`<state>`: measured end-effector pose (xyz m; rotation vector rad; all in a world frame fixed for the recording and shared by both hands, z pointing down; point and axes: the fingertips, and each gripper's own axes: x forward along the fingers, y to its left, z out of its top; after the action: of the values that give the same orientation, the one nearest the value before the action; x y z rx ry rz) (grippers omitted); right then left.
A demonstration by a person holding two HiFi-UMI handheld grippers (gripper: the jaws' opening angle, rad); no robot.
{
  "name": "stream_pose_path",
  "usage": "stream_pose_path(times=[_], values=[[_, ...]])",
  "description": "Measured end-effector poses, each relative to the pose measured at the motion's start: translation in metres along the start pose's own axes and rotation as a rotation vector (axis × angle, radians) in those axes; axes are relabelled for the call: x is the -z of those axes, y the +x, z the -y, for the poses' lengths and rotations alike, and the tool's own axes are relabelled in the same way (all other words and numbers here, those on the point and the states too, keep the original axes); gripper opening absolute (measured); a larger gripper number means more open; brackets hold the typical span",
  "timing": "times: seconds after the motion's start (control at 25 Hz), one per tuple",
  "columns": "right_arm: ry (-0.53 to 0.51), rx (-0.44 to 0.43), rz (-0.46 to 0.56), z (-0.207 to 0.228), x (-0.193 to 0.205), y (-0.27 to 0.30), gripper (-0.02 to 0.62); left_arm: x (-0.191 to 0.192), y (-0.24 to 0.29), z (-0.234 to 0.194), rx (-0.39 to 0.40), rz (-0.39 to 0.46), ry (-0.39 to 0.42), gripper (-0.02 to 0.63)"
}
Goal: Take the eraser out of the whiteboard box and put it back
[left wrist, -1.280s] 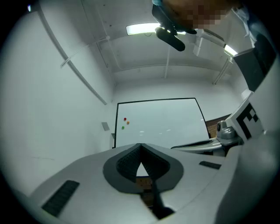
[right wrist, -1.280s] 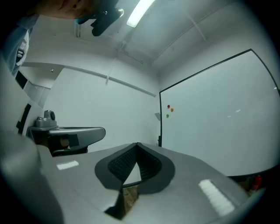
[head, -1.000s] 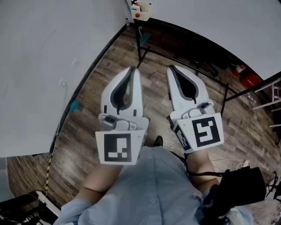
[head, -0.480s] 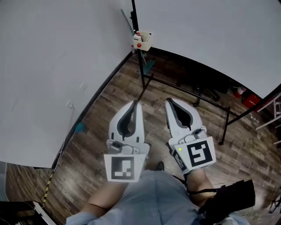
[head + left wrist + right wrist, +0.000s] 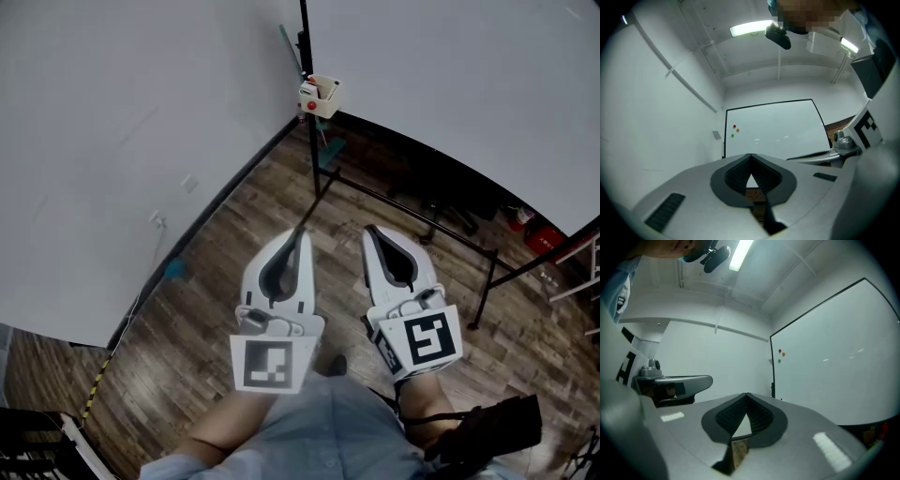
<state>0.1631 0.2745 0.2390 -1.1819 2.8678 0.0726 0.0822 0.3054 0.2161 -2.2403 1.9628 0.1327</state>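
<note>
Dark grey ribbed pads (image 5: 735, 174) on the left gripper (image 5: 750, 155) meet at their tips, so its 2 fingers are together with nothing between them; only a small triangular gap behind the tips stays clear. The right gripper (image 5: 746, 395) is the same, its fingers pressed together and empty. In the head view the 2 grippers are held out side by side, near each other but apart, in front of a pale blue shirt (image 5: 309, 431). Each carries a marker cube of black and white squares, with no readable words. The whiteboard box (image 5: 322, 97), a small beige holder, hangs on the black post at the left edge of the whiteboard (image 5: 450, 84), well apart from both pairs of fingers and ahead of them. Something with a red spot shows at the box, too small to tell whether it is the eraser. 3 small magnets (image 5: 734, 130), red, orange and green, sit near the board's left edge. The stand's black bars (image 5: 412, 202) cross the wooden floor (image 5: 216, 281) just beyond the fingertips, between them and the box. A white wall (image 5: 112, 141) with a socket (image 5: 157, 219) stands at the left, a teal object (image 5: 174, 270) at its foot. A red object (image 5: 539, 239) lies under the board at the right, and a black bag (image 5: 487, 429) hangs at the person's right side.
</note>
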Motion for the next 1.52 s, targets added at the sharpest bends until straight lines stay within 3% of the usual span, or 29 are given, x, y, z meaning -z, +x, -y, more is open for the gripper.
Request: stream_pose_path(times=[0.4, 1.04, 1.52], values=[[0.001, 0.036, -0.022, 0.012, 0.009, 0.045, 0.002, 0.008, 0.043, -0.034, 0.030, 0.019, -0.027, 0.005], [-0.050, 0.088, -0.023, 0.016, 0.004, 0.196, 0.002, 0.030, 0.136, -0.143, 0.098, 0.044, -0.083, 0.005], [-0.050, 0.171, -0.038, 0.054, 0.013, 0.238, 0.002, 0.058, 0.189, -0.162, 0.158, -0.006, -0.100, 0.005]])
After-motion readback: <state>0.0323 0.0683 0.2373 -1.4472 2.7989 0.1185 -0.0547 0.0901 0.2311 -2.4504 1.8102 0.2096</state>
